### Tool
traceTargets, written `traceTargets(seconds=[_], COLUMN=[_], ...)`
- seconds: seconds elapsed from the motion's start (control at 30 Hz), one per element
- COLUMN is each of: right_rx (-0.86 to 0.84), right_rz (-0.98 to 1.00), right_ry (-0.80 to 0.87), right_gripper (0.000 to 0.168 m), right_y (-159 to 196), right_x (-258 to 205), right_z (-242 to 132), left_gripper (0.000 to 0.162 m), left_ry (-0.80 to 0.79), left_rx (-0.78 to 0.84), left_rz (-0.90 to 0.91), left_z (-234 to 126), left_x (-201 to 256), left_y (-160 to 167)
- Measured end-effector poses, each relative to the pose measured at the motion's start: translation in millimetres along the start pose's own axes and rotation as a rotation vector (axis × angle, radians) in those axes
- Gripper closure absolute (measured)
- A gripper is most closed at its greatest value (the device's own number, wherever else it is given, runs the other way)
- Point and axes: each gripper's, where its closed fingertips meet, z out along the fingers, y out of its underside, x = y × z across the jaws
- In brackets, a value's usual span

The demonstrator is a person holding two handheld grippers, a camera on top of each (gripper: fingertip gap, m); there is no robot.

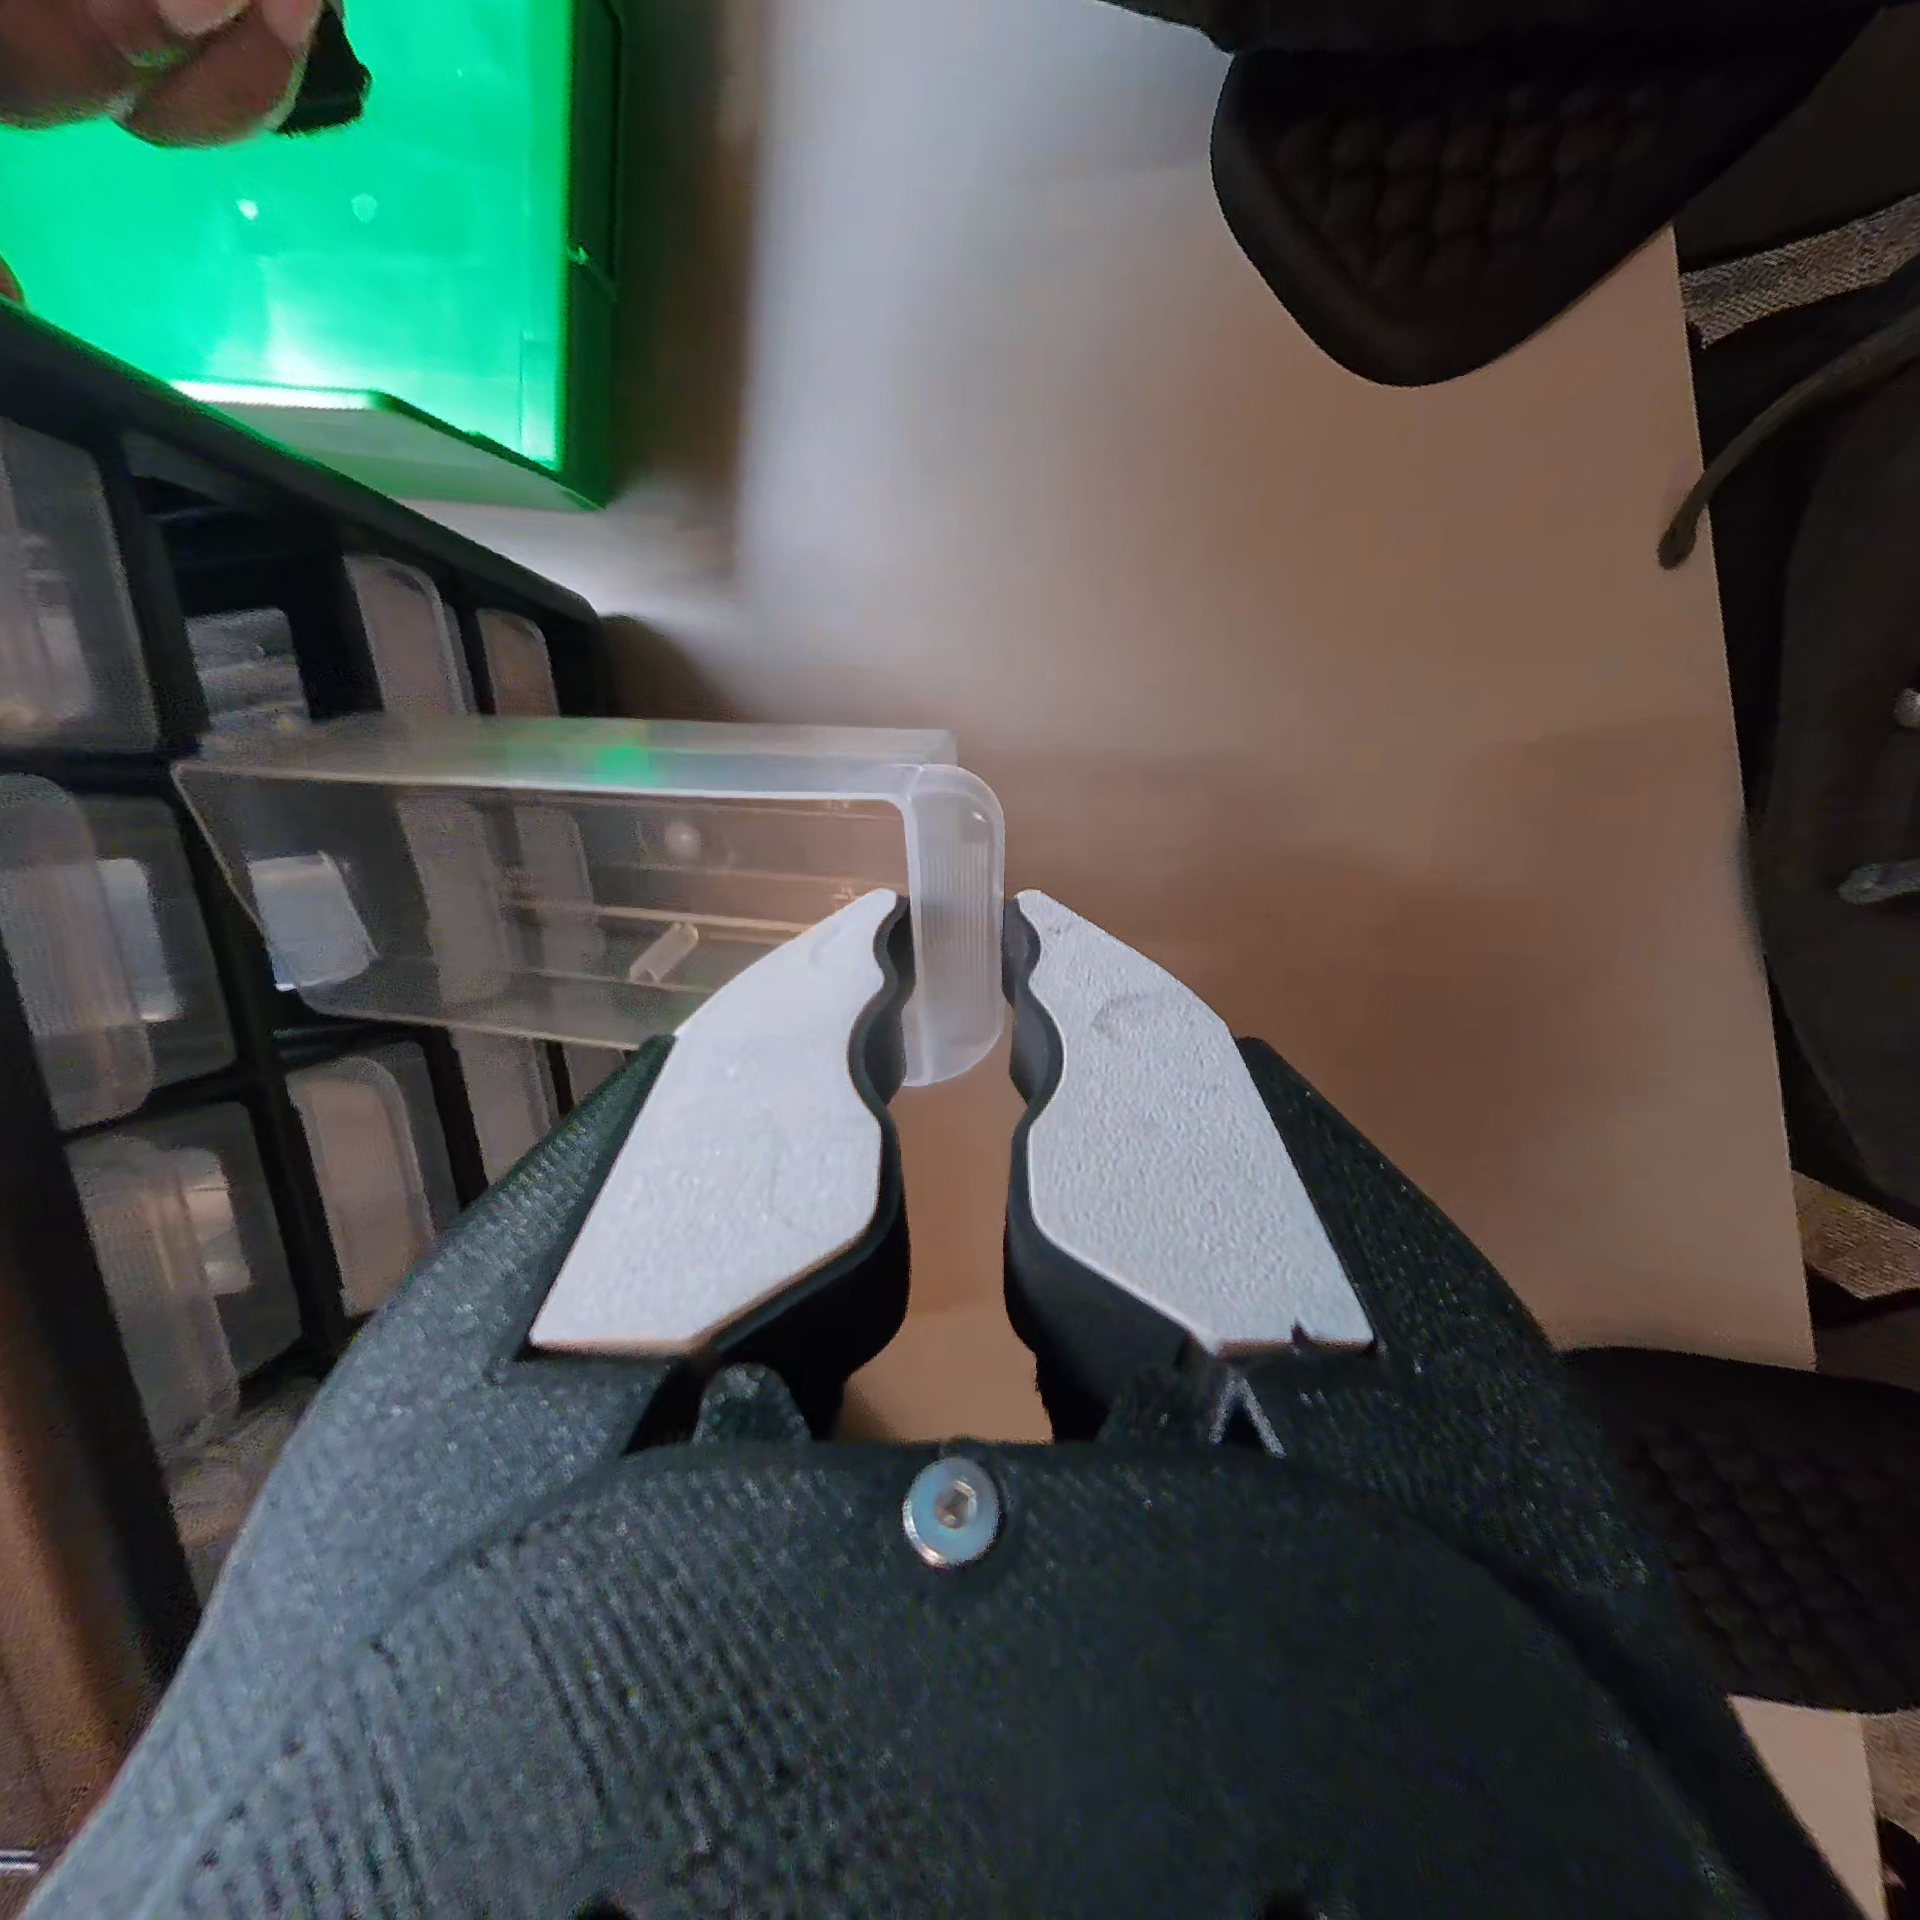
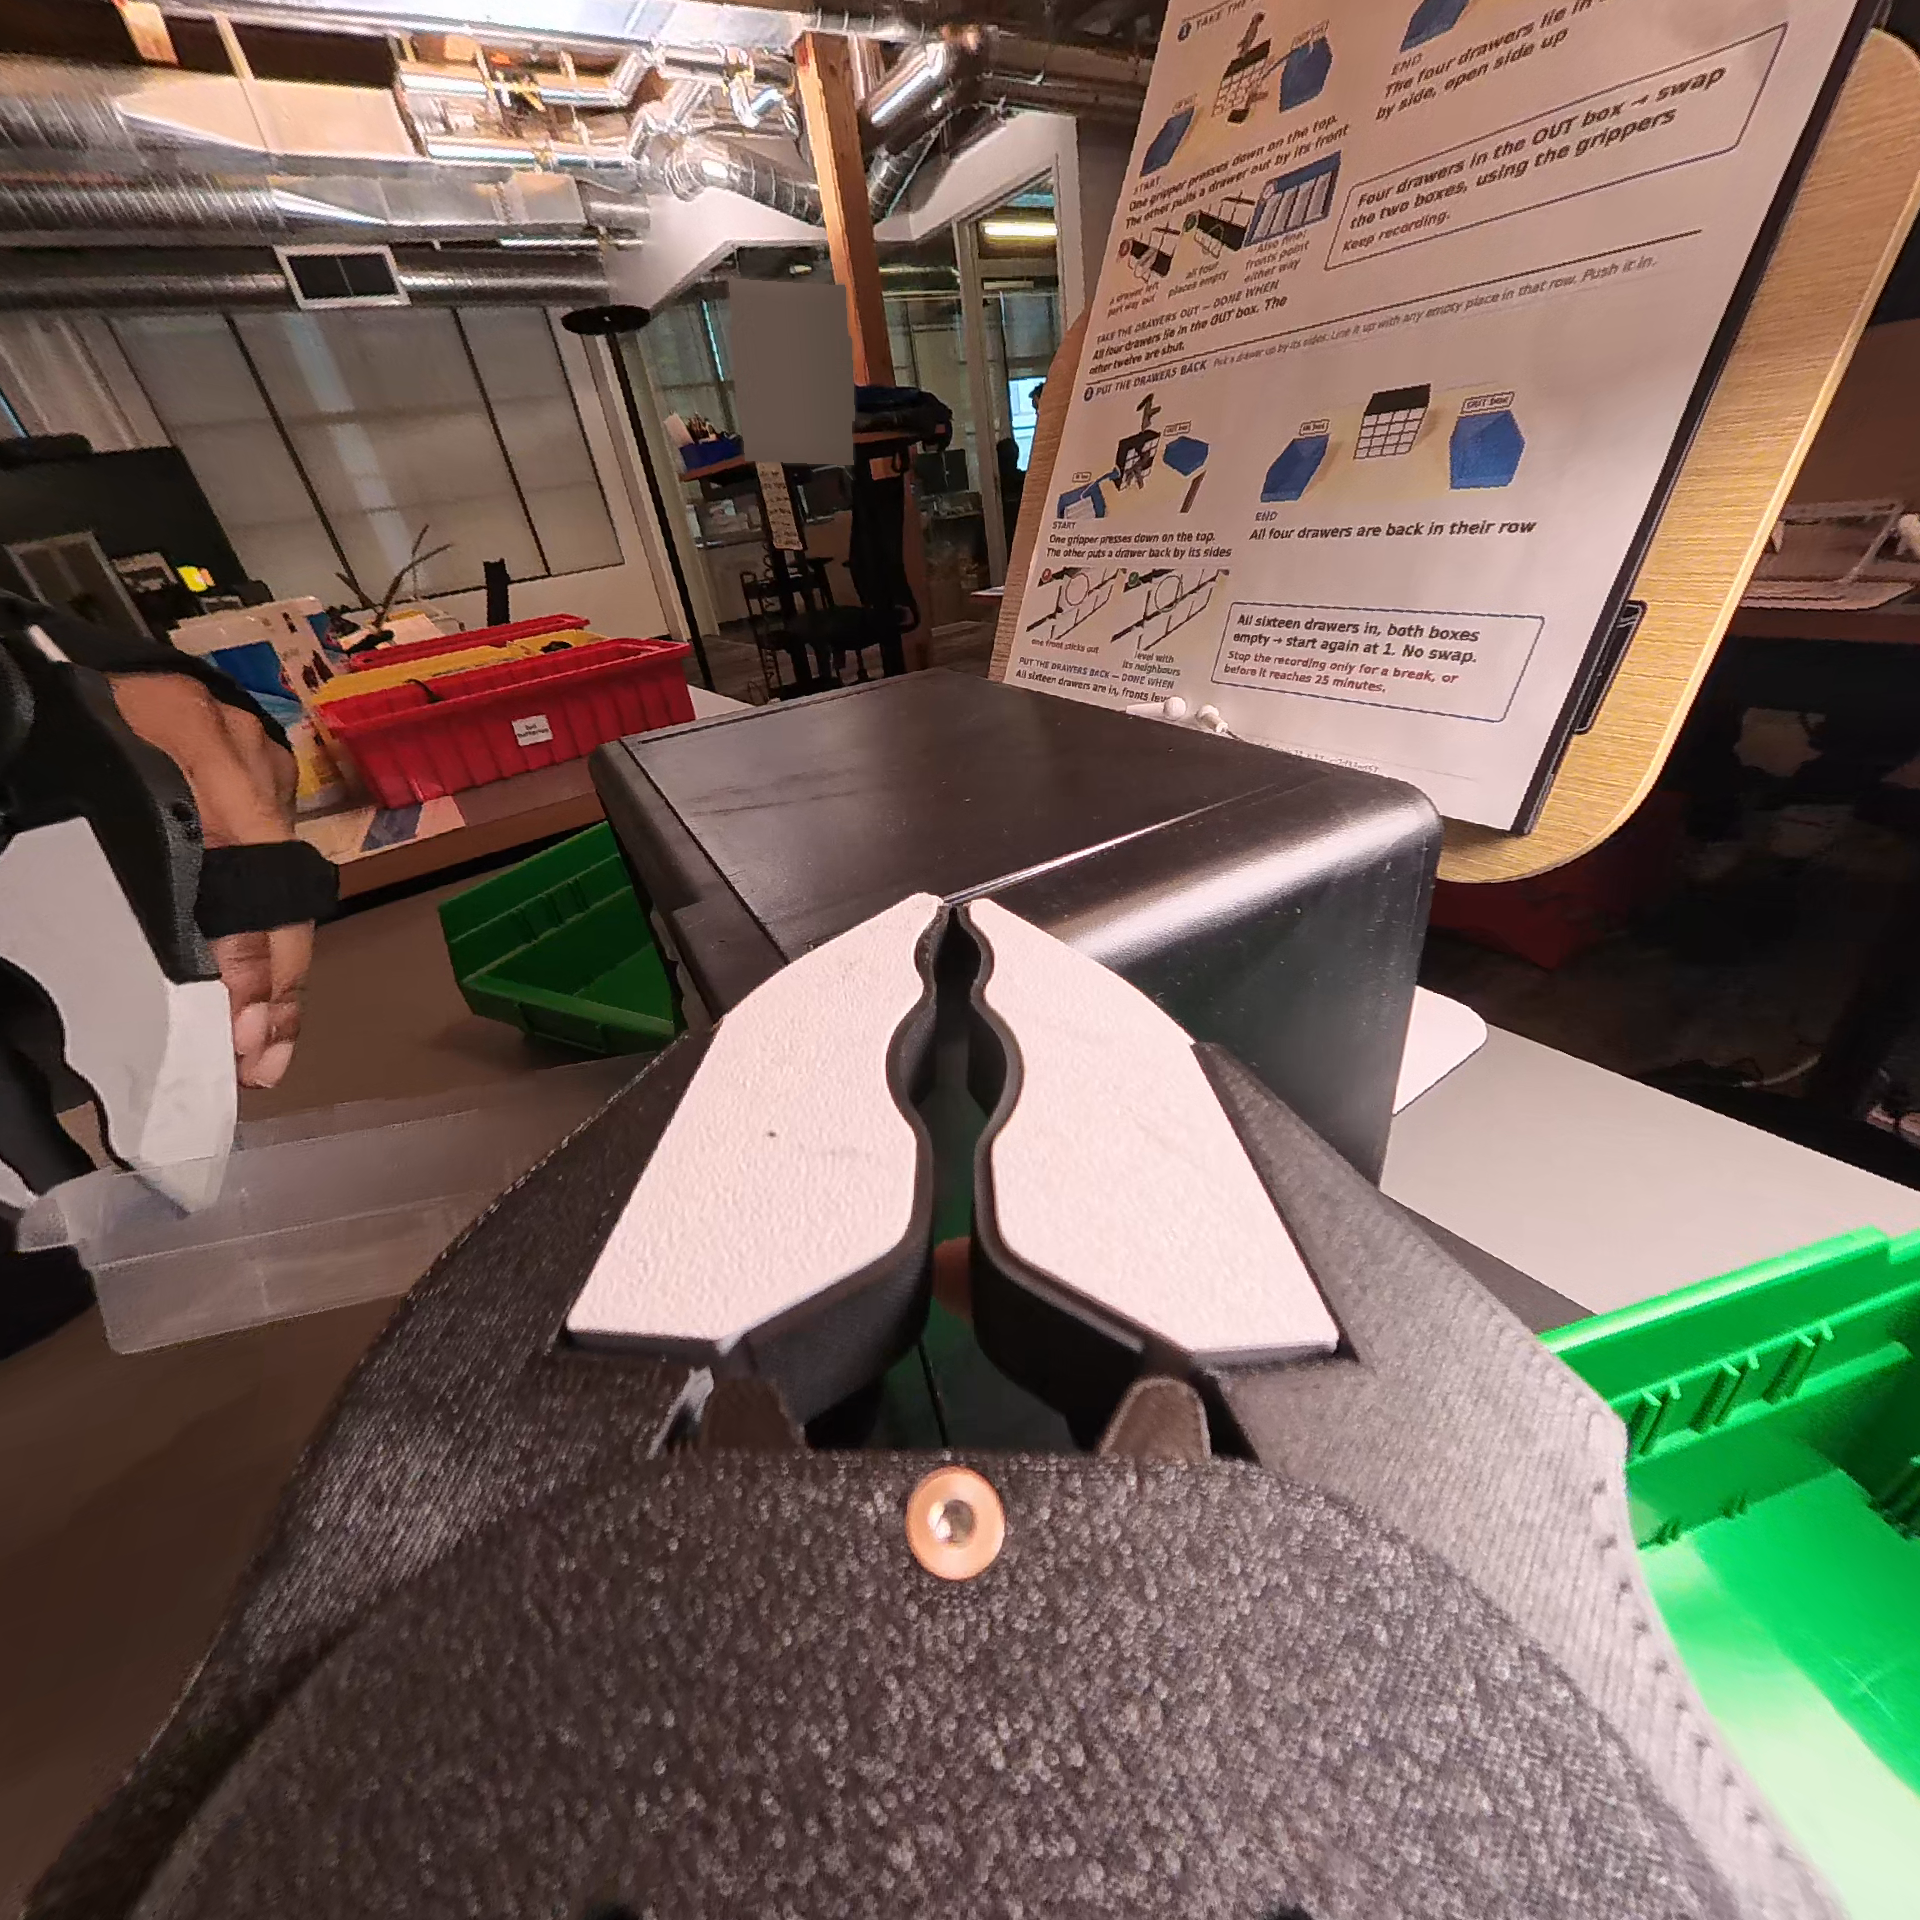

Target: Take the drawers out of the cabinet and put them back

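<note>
Near the middle of the frame our left tongs (image 1: 951, 971) pinch the front tab of the clear, empty plastic drawer (image 1: 540, 894), pulled from the black cabinet (image 1: 312, 540); it looks light, stiff and slippery, while our right tongs (image 2: 954, 909) sit clenched on nothing.

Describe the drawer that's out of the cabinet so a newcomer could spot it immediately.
Start at the black cabinet with its grid of small clear drawers. One clear drawer is out in front of it, in the air, and looks empty. Unlike the shut neighbours, its front tab is clamped in the left hand-held gripper.
</note>
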Motion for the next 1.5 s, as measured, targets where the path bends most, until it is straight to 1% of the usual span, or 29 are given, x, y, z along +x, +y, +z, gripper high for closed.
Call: traceTargets(seconds=[0.1, 0.2, 0.37, 0.63, 0.9, 1.1, 1.2, 1.3, 1.4, 1.5], right_rx=[0.001, 0.005, 0.005, 0.001, -0.006, -0.011, -0.015, -0.016, -0.013, -0.012], right_rz=[0.001, 0.007, 0.007, 0.001, -0.009, -0.015, -0.019, -0.017, -0.011, -0.008], right_ry=[-0.001, -0.005, -0.003, 0.001, 0.006, 0.008, 0.008, 0.004, 0.000, -0.003], right_gripper=[0.168, 0.168, 0.168, 0.168, 0.168, 0.168, 0.168, 0.168, 0.168, 0.168], right_y=[0, 0, 0, 0, 0, 0, 0, 0, 0, 0], right_x=[0, 0, 0, 0, 0, 0, -1, -1, -1, -1], right_z=[0, 0, 0, 0, 0, 0, -1, -1, -1, -2], left_gripper=[0.146, 0.146, 0.146, 0.146, 0.145, 0.144, 0.144, 0.144, 0.145, 0.145], left_ry=[0.027, 0.010, 0.029, 0.090, 0.110, 0.040, 0.016, -0.016, -0.066, -0.185], left_rx=[-0.034, -0.043, -0.046, -0.148, -0.243, -0.331, -0.363, -0.389, -0.374, -0.353], left_rz=[-0.027, -0.029, -0.030, -0.055, -0.102, -0.106, -0.100, -0.053, -0.028, 0.000], left_z=[2, 4, 8, 19, 14, 11, 11, 12, 17, 22], left_x=[5, 2, 1, 1, -6, -21, -26, -26, -29, -42], left_y=[11, 17, 9, 1, -14, -24, -23, -14, -5, 7])
